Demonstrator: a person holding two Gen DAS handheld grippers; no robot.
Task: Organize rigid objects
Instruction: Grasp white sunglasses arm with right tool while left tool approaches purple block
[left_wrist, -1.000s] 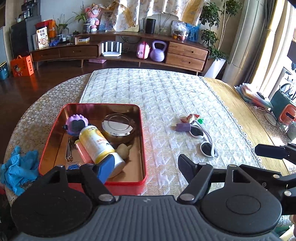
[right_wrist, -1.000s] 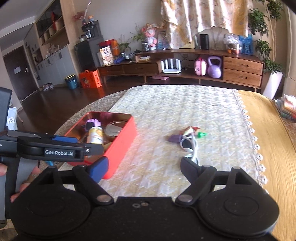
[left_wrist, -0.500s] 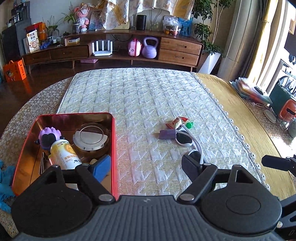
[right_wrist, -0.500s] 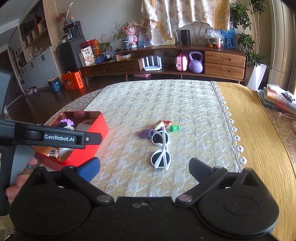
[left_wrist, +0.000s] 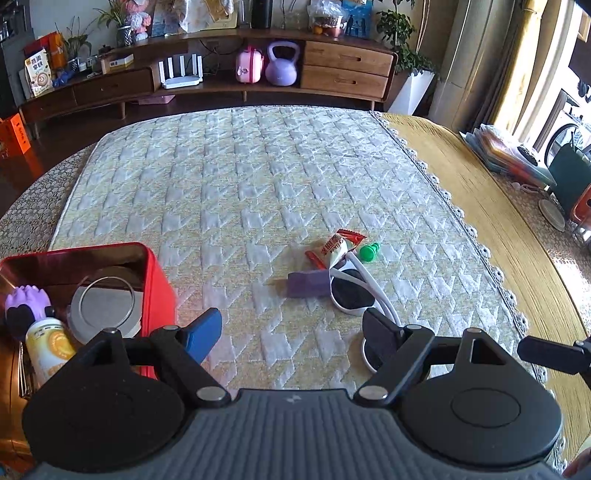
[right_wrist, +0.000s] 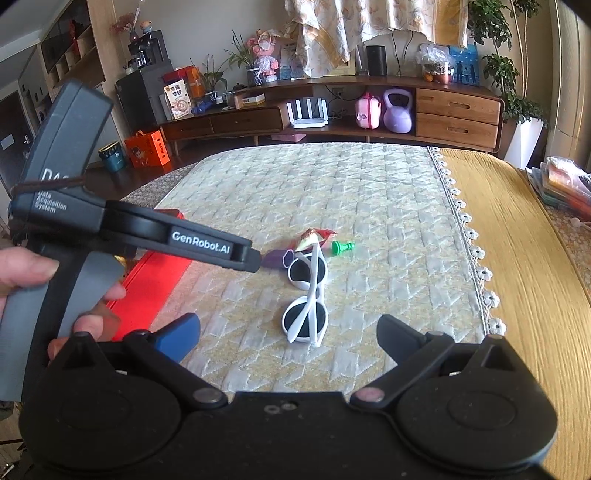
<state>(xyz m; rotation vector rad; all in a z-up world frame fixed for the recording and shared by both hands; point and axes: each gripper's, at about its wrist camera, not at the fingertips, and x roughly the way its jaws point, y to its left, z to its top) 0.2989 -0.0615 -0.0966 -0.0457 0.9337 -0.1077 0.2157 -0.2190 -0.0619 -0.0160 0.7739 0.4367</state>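
White sunglasses (right_wrist: 307, 295) lie folded on the quilted mat, also in the left wrist view (left_wrist: 351, 291). Beside them lie a purple block (left_wrist: 308, 283), a red-white candy wrapper (left_wrist: 332, 246) and a green pawn (left_wrist: 369, 252). My right gripper (right_wrist: 288, 332) is open and empty, just short of the sunglasses. My left gripper (left_wrist: 291, 332) is open and empty, left of the sunglasses, beside the red tin tray (left_wrist: 159, 280). The tray holds a yellow bottle (left_wrist: 48, 347), a purple toy (left_wrist: 26, 302) and a round silver lid (left_wrist: 105, 306).
The left gripper's body (right_wrist: 122, 229) crosses the right wrist view and hides most of the tray (right_wrist: 147, 284). The mat's lace edge (right_wrist: 476, 254) borders a yellow tablecloth at right. A wooden sideboard (left_wrist: 221, 74) stands behind the table.
Both grippers have moved right and forward toward the sunglasses. The tray has slid to the left edge of the left wrist view. The right gripper's jaws have opened wider.
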